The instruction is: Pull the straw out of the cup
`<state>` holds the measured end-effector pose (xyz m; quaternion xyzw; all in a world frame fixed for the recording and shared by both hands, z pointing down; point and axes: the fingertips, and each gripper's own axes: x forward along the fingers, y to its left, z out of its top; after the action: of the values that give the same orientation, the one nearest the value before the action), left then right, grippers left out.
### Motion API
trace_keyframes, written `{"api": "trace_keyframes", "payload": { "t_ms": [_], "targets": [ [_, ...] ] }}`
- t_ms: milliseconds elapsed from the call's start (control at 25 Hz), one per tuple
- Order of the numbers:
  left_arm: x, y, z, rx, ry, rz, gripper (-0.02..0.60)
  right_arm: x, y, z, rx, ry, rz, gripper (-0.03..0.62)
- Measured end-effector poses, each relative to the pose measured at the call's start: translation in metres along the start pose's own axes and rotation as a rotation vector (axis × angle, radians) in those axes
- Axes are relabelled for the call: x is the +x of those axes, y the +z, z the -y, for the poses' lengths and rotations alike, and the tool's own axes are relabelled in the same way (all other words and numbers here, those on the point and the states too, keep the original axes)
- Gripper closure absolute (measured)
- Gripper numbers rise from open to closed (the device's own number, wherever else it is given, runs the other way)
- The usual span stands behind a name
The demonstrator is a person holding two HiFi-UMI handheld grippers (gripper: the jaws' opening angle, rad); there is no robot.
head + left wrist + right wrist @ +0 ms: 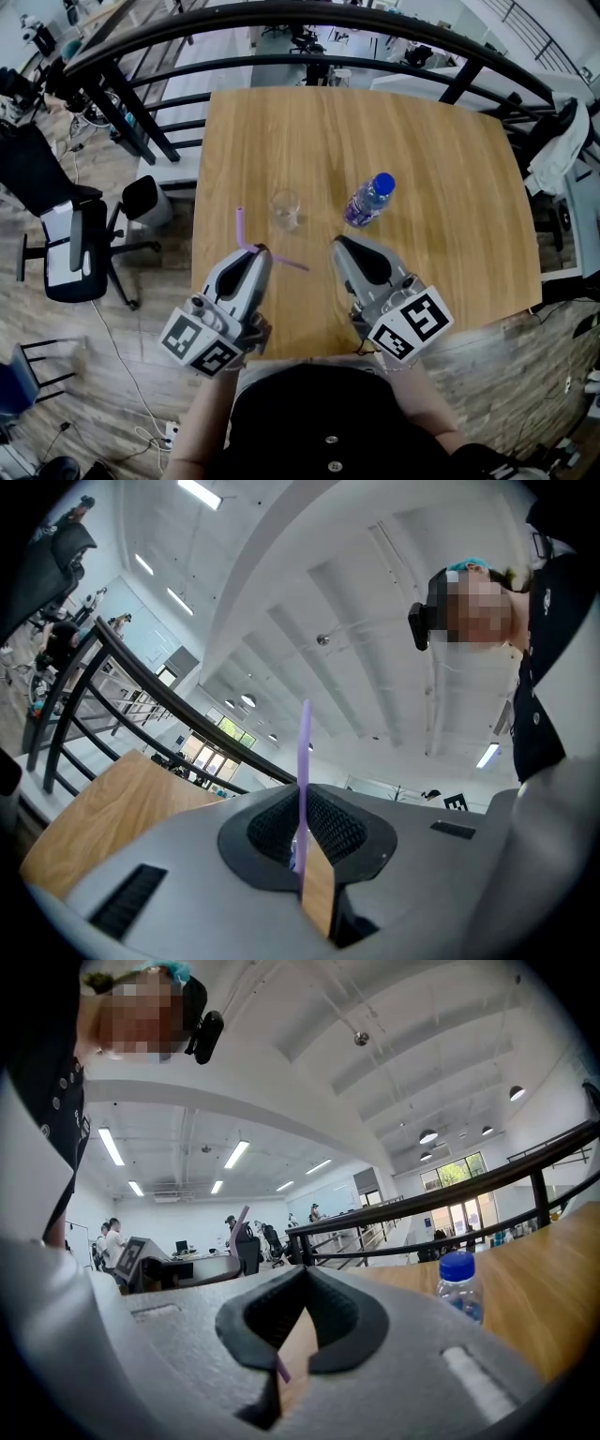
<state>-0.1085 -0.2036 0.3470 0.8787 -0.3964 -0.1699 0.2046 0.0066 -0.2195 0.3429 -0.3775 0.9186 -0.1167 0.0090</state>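
Observation:
A clear empty cup point(285, 208) stands upright on the wooden table point(441, 187). The purple bent straw point(242, 228) is outside the cup, to its left. My left gripper point(255, 251) is shut on the straw near its bend; one end sticks up and the other runs right over the table. In the left gripper view the straw point(304, 761) rises straight from between the closed jaws of my left gripper point(302, 850). My right gripper point(338, 242) hovers right of the straw and in front of the cup, shut, holding nothing. In its own view, the right gripper point(284, 1358) shows only a thin gap between its jaws.
A water bottle with a blue cap point(368, 200) lies on the table right of the cup and also shows in the right gripper view point(459, 1285). A black railing point(309, 19) runs behind the table. An office chair point(80, 246) stands on the floor at the left.

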Motion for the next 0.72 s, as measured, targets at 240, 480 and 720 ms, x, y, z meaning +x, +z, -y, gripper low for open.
{"api": "trace_keyframes", "payload": {
  "t_ms": [240, 480, 720],
  "targets": [
    [0.0014, 0.0001, 0.0005, -0.002, -0.002, 0.004, 0.545, 0.0006, -0.0001, -0.0009, -0.001, 0.007, 0.001, 0.595],
    [0.0055, -0.0011, 0.0007, -0.001, -0.003, 0.002, 0.545, 0.0006, -0.0009, -0.0011, 0.0, 0.023, 0.0, 0.595],
    [0.0051, -0.0017, -0.001, -0.012, -0.012, -0.006, 0.545, 0.003, -0.0002, -0.0041, 0.012, 0.035, 0.01, 0.595]
  ]
}}
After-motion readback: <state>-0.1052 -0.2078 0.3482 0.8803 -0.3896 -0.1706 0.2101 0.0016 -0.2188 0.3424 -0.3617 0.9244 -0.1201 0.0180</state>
